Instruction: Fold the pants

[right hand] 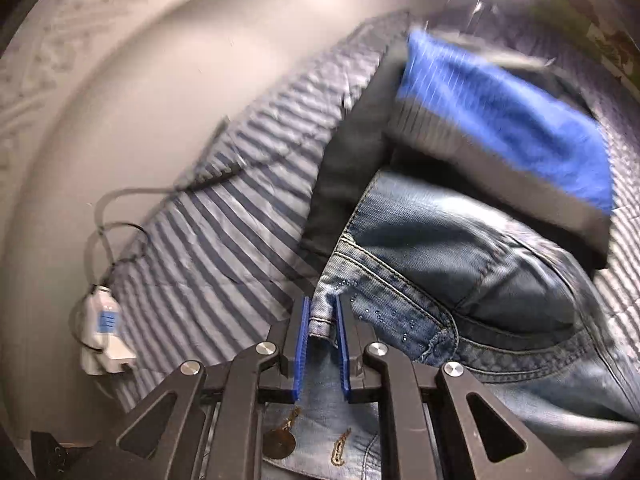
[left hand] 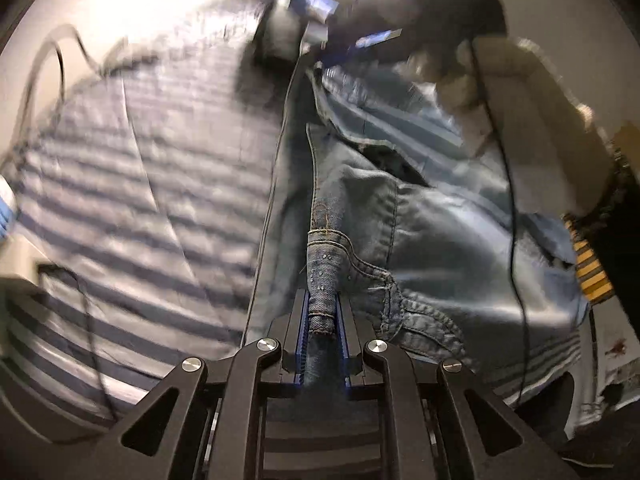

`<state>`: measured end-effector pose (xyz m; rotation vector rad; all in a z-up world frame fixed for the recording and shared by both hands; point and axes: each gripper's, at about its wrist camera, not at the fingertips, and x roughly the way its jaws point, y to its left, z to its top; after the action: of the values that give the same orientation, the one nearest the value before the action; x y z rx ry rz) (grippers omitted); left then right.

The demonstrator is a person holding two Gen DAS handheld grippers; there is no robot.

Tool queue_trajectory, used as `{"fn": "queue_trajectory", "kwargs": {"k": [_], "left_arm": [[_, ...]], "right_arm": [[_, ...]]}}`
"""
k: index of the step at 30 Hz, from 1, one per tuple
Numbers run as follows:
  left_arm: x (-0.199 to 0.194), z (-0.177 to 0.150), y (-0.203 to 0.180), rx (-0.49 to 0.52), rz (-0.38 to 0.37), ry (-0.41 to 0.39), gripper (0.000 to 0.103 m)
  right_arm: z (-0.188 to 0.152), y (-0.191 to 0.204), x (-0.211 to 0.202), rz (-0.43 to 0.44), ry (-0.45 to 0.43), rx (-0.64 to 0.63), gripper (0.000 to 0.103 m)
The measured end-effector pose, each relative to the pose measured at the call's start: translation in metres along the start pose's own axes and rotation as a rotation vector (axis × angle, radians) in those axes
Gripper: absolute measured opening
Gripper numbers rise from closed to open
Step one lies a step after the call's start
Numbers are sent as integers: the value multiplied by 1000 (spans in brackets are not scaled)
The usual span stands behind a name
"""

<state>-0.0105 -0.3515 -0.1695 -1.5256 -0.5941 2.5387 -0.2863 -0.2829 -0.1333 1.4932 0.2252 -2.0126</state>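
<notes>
In the left wrist view, the far left edge held a blue-and-white object [left hand: 6, 208] too blurred to name, and a thin dark cable [left hand: 60, 64] looped over the striped bedsheet [left hand: 140, 184], which filled the left half. At the middle, the left gripper [left hand: 322, 312] was clamped narrow on a thick seamed fold of the jeans [left hand: 432, 224], its blue pads [left hand: 304, 320] pressing the denim from both sides. The rest of the jeans spread to the right over the sheet, with a pocket seam curving just beside the gripper. Above them, only this view showed the other gripper, the right gripper [left hand: 320, 32], as a dark blurred mass with blue parts at the far end of the jeans. A pale sleeve [left hand: 532, 120] and a black cable [left hand: 508, 168] crossed the right side, with a yellow-and-black striped piece [left hand: 592, 268] at the edge.

The right wrist view alone showed a white plug adapter [right hand: 102, 332] with a blue label at the left, on a grey cable [right hand: 120, 196] against the pale wall [right hand: 160, 100]. The striped bedsheet [right hand: 240, 220] ran through the middle. The right gripper [right hand: 322, 316] was closed to a narrow gap on a hemmed edge of the jeans [right hand: 460, 248], the denim pinched between its blue pads [right hand: 302, 340]. To the right, past the jeans, lay a dark garment [right hand: 352, 152] and a blue-and-grey folded cloth [right hand: 500, 120], seen only here.
</notes>
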Motion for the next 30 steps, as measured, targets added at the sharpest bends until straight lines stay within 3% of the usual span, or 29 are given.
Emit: {"fn": "queue_trajectory", "kwargs": {"k": [3,5,6,10,12,14,17,22,25,27,28,30], "left_arm": [[12,-6,6,-26,16,58,23],[2,-8,8,-45,25,46,33],[-4,-7,10,-54,39,33,34],[-35,7,9,-72,50,-62,33],[-38,24,-2,-32,47,-91,32],[-32,43,-20,25,25,-95,32],[-5,65,-50,97,-11,-69,31],[49,85,-74,127,-31,-2,19],[71,94,-79,146,-18,7,16],[84,101,-75,119,-2,23,16],[91,105,-72,111,5,33,16],[99,106,-70,101,-3,45,16]], "right_arm": [[-9,-6,28,6,73,5,15],[-17,-8,28,27,81,-12,17],[-19,-8,21,30,69,-20,18],[-25,-11,-30,124,3,-15,33],[-39,-21,-63,157,-48,-19,34],[-59,-33,-82,135,-65,-17,34],[-98,-49,-82,126,-21,-31,34],[-141,-51,-45,59,64,-72,34],[-145,-58,-37,57,52,-70,31],[-143,-61,-32,70,42,-58,17],[-142,-61,-28,61,47,-65,6],[-142,-59,-21,44,63,-95,3]]}}
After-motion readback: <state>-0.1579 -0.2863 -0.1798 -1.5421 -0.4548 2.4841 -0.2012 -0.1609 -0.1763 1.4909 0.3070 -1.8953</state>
